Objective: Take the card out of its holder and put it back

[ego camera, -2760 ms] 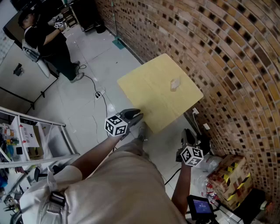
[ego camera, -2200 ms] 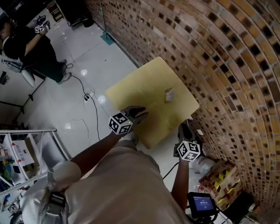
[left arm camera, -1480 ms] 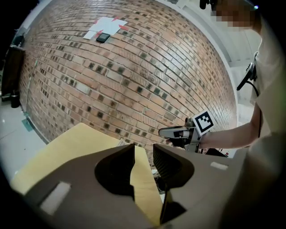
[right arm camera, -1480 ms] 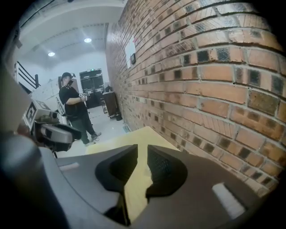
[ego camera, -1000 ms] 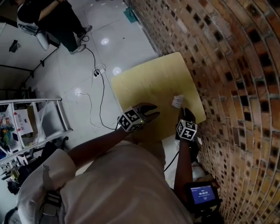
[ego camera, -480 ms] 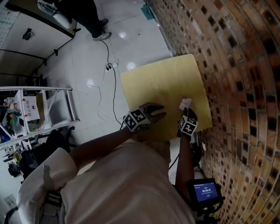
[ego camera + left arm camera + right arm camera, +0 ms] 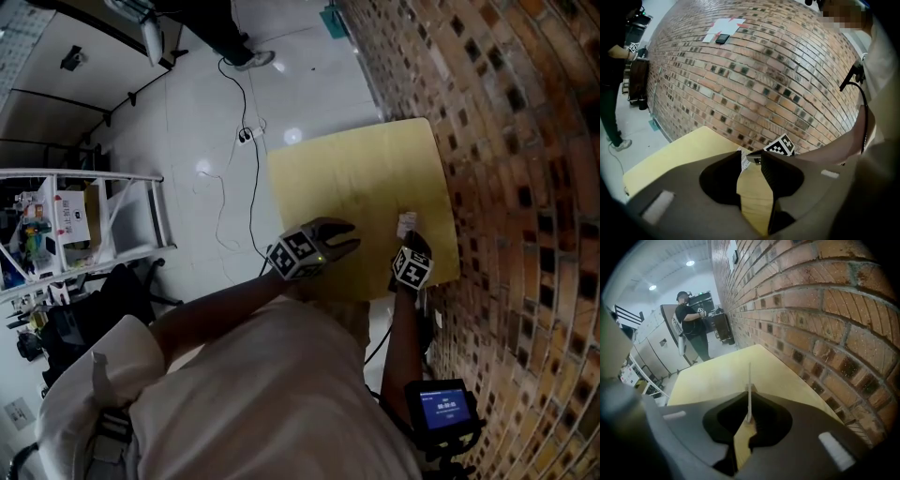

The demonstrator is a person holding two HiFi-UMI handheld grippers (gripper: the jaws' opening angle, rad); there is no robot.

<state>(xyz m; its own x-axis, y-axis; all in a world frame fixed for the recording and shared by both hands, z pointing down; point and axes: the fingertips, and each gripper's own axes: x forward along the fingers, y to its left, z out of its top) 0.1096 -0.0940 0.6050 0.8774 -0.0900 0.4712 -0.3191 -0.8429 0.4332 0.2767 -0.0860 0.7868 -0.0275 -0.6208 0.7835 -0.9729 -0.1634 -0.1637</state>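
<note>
A small white card (image 7: 407, 224) stands upright near the right edge of the yellow table (image 7: 347, 169), close to the brick wall. My right gripper (image 7: 410, 244) reaches down onto it. In the right gripper view the card (image 7: 749, 380) shows edge-on between the jaws, which have just been closing and now pinch it; its holder is hidden under the jaws. My left gripper (image 7: 347, 240) hovers open over the table's near edge, left of the card, holding nothing. In the left gripper view, my left gripper (image 7: 750, 157) frames the card (image 7: 743, 159) and the right gripper's marker cube (image 7: 780, 145).
The brick wall (image 7: 506, 141) runs right beside the table's right edge. Metal shelving (image 7: 84, 225) stands on the left, and a cable (image 7: 239, 159) lies on the white floor. A person (image 7: 691, 322) stands far back in the room.
My right gripper has dropped onto the card and its jaws have closed on it. The left gripper has stayed almost where it was.
</note>
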